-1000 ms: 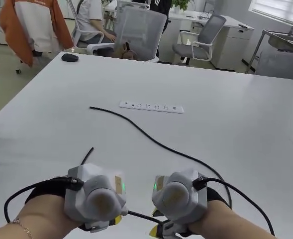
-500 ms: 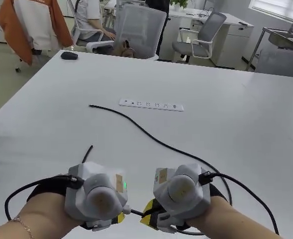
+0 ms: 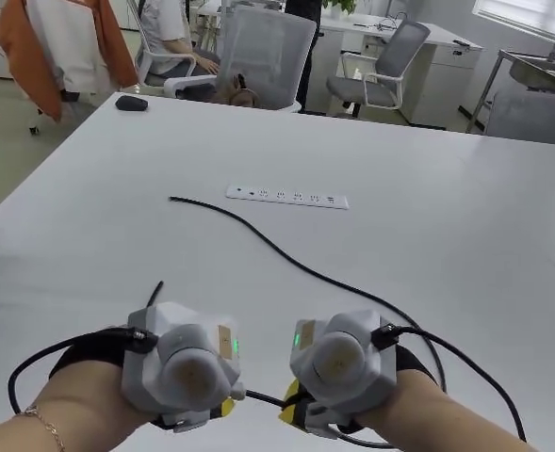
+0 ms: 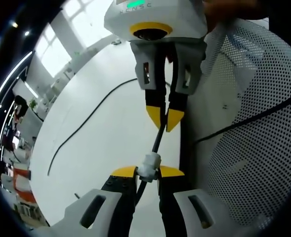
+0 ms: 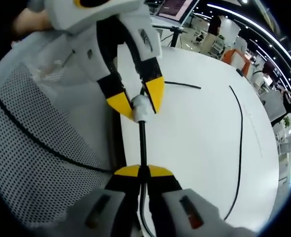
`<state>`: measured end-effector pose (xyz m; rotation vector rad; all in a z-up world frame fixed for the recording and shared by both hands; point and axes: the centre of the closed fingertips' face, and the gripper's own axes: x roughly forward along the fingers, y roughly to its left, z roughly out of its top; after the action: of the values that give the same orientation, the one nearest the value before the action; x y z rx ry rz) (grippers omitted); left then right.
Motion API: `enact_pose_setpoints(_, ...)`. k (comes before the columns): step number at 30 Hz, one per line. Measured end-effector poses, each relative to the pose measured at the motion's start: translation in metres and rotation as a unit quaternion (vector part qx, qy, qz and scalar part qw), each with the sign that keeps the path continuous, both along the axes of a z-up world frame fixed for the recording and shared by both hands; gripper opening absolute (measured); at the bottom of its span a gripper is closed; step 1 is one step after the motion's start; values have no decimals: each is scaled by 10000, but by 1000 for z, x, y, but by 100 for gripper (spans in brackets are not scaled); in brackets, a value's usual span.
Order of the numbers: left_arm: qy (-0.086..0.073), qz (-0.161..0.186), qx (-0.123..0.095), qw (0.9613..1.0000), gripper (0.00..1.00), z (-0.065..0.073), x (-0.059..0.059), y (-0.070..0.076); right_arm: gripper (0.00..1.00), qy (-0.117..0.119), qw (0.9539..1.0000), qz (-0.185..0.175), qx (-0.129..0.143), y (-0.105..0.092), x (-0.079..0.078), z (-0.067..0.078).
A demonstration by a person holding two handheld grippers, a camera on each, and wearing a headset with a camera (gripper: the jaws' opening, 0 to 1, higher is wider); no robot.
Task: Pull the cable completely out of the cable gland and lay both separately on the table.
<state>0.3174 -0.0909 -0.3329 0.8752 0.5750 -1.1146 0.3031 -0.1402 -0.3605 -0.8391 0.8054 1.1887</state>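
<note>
The white cable gland [image 4: 149,165] sits between my left gripper's [image 4: 146,172] yellow tips, which are shut on it. A black cable [image 4: 157,138] runs out of it into my right gripper [image 5: 140,171], shut on the cable [image 5: 142,143] a short way from the gland [image 5: 141,108]. In the head view both grippers hover close together near the table's [image 3: 465,235] front edge, the left gripper [image 3: 225,407] facing the right gripper [image 3: 291,414]. Between them is a short, nearly straight stretch of cable [image 3: 263,396]. A short cable tail [image 3: 155,292] lies beyond the left gripper.
The cable's long part [image 3: 286,259] curves across the white table toward a white power strip [image 3: 286,199]. A dark mouse [image 3: 131,104] lies at the far left corner. Office chairs [image 3: 263,56] and a seated person are behind the far edge.
The right gripper has lifted slightly and turned toward the left one. The cable tail beyond the left gripper has shifted a little left and looks shorter. Both stay shut.
</note>
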Motion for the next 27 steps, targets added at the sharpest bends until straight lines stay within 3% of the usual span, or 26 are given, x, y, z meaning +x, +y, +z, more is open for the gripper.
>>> enact_pose_setpoints(3, 13, 40, -18, 10000, 17, 0, 1, 1, 2, -11, 9996, -26, -264, -10, 2, -7)
enact_pose_setpoints(7, 16, 22, -18, 10000, 17, 0, 1, 0, 2, 37, 9992, -130, -363, -15, 3, -9)
enact_pose_setpoints(13, 22, 42, -31, 10000, 17, 0, 1, 1, 2, 75, 9969, -301, -718, -30, 5, -16)
enact_pose_setpoints(19, 21, 18, -14, 10000, 17, 0, 0, 0, 3, 271, 9963, -342, -736, -33, -1, -19)
enact_pose_setpoints(21, 29, 18, -6, 10000, 17, -1, 0, 1, 9, 242, 9966, -275, -739, -30, -3, -19)
enact_pose_setpoints(22, 49, 9, -1, 10000, 17, -1, -1, 1, 13, 231, 9974, -201, -646, -26, -4, -17)
enact_pose_setpoints(23, 50, 6, 5, 10000, 17, -1, -1, 1, 17, 290, 9986, -235, -369, -16, -5, -13)
enact_pose_setpoints(24, 44, -4, 10, 10000, 17, -1, -2, 1, 17, 323, 9988, -252, -276, -13, -5, -12)
enact_pose_setpoints(25, 49, -8, 11, 10000, 17, -1, -2, 0, 16, 399, 9991, -156, 63, -1, -8, -5)
enact_pose_setpoints(27, 41, -6, -1, 10000, 17, -1, -2, 0, 17, 346, 9985, -67, 423, 12, -8, 6)
